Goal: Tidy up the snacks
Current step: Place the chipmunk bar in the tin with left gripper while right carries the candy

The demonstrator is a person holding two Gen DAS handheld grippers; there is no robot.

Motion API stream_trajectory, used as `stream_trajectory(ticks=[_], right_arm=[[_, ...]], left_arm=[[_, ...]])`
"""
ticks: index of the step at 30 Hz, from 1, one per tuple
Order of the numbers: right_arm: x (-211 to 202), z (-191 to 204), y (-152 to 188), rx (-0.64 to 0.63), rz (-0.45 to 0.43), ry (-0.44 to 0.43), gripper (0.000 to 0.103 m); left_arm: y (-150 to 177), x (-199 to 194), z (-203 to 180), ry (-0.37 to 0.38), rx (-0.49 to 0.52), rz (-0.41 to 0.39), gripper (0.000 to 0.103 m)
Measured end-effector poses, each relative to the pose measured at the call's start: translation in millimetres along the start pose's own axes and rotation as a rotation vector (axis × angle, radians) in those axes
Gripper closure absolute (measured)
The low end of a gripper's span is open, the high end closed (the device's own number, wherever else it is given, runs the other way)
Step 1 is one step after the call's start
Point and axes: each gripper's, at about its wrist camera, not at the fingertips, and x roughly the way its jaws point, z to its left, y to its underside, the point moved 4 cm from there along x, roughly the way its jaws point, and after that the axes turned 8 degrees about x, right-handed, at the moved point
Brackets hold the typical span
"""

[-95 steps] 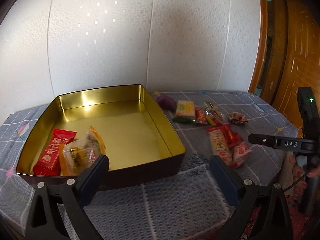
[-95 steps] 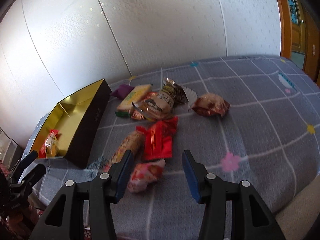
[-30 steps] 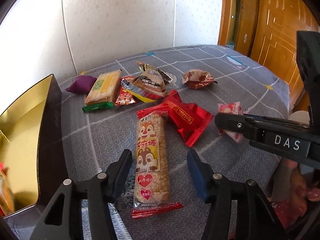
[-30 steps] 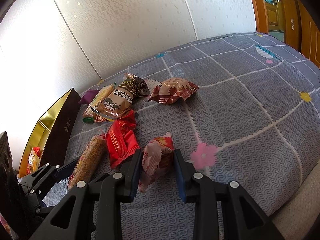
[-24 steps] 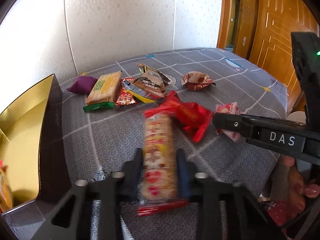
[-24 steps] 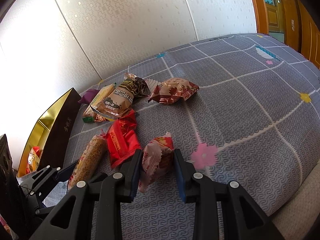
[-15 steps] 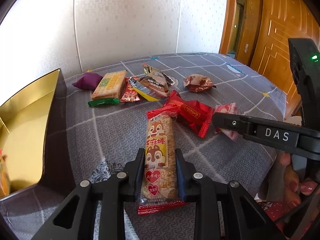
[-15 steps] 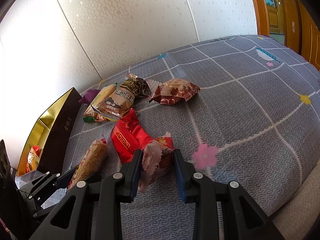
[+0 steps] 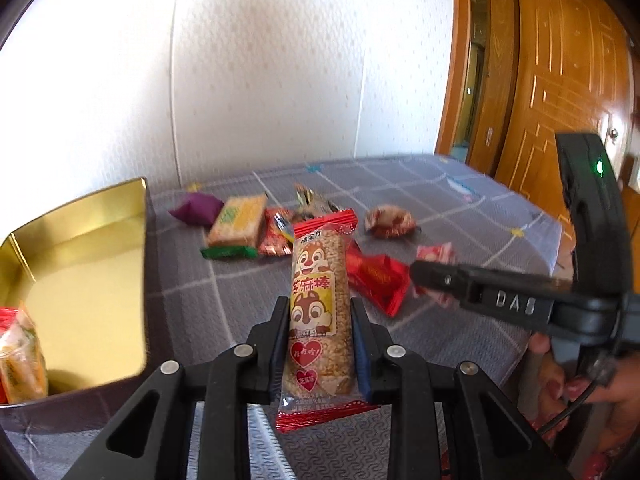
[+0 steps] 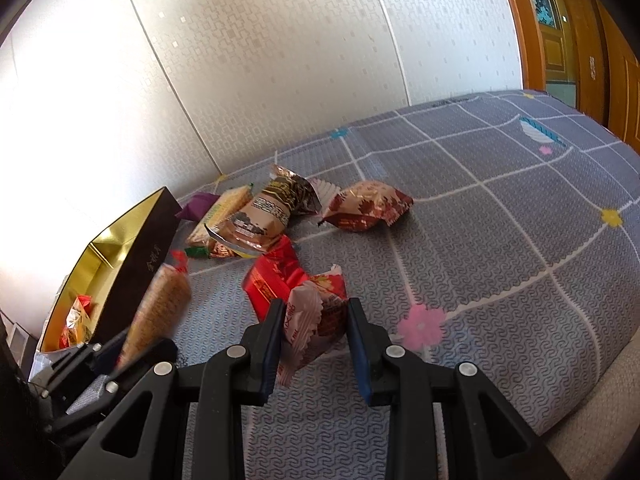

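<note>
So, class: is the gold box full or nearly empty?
Nearly empty: the gold box shows mostly bare floor, with a few snack packets in one corner.

A gold-lined dark box (image 9: 80, 280); a tan squirrel-print bar (image 9: 318, 312) with red ends; a pink-white packet (image 10: 316, 320); a grey bedsheet (image 10: 500, 240) with white grid and flowers.

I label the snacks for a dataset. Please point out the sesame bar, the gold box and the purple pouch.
sesame bar (image 9: 316, 300): left wrist view, squirrel label.
gold box (image 9: 80, 300): left wrist view, bare floor.
purple pouch (image 9: 196, 210): left wrist view, its middle.
</note>
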Motion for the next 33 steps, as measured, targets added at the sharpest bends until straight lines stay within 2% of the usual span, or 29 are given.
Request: stream_trajectory(ticks=[14,20,33], right_arm=[[-5,15,1,-0.046,-0.021,-0.063,0.073],[-5,21,2,-0.061,-0.021,-0.08,0.073],[-11,69,1,-0.143,0.004,-0.161,0.073]], left_arm=[[-7,-26,42,-0.064,-0.12,-0.059,0.074],[-7,-34,65,-0.12,-0.168,-0.064,0.075],[15,-57,127,-0.221,-0.294,-0.061,0.074]])
